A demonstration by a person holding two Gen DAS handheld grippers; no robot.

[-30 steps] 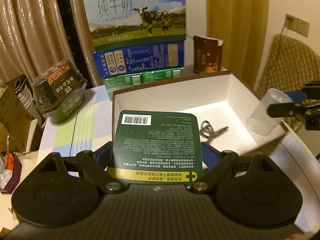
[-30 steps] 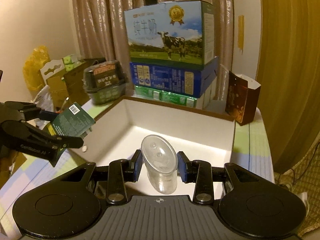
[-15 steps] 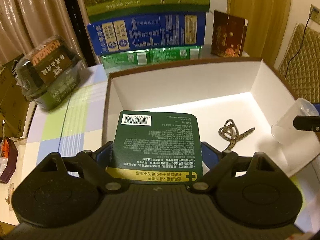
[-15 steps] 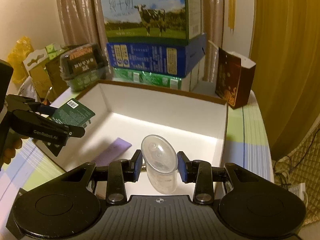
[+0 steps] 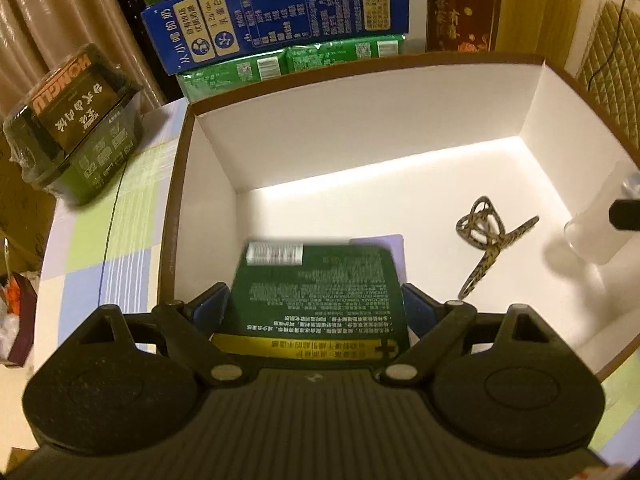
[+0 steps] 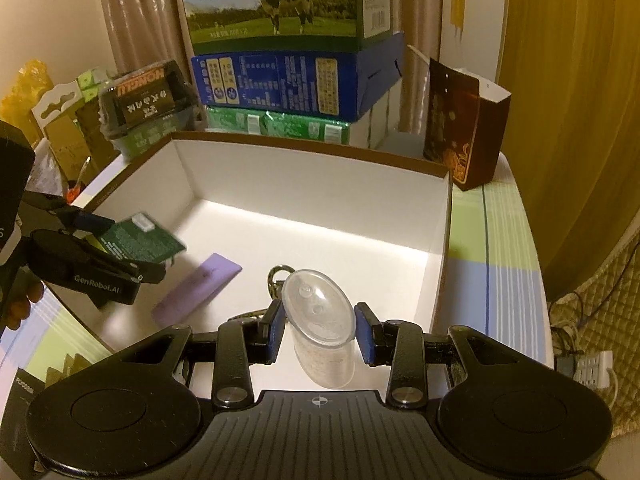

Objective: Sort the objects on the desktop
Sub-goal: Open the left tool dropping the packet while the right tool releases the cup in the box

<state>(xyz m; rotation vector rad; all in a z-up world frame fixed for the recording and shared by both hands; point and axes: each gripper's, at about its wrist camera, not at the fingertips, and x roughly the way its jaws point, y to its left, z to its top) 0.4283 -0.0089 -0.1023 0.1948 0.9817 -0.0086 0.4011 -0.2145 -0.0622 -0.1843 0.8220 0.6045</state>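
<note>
My left gripper point(image 5: 316, 304) holds a flat green packet point(image 5: 316, 284) with a barcode, tilted down over the left side of a white box with a brown rim point(image 5: 172, 200). The packet is blurred and its hold looks loose. In the right wrist view the left gripper point(image 6: 120, 252) and packet point(image 6: 140, 240) hang over the box's left wall. My right gripper point(image 6: 320, 330) is shut on a clear plastic cup point(image 6: 320, 332), held inside the box point(image 6: 440, 236); the cup also shows in the left wrist view point(image 5: 596, 228). A key ring point(image 5: 484, 240) and a purple card point(image 6: 198, 292) lie on the box floor.
Stacked milk cartons point(image 6: 288, 40) stand behind the box. A dark brown paper bag point(image 6: 464, 132) stands at the back right. A wrapped dark food tub point(image 5: 76, 120) sits left of the box on a checked tablecloth point(image 5: 120, 200). A wall socket strip point(image 6: 592, 368) lies at far right.
Both grippers have moved forward and down into the box. The green packet has tipped downward and blurred. The purple card and key ring have come into fuller view.
</note>
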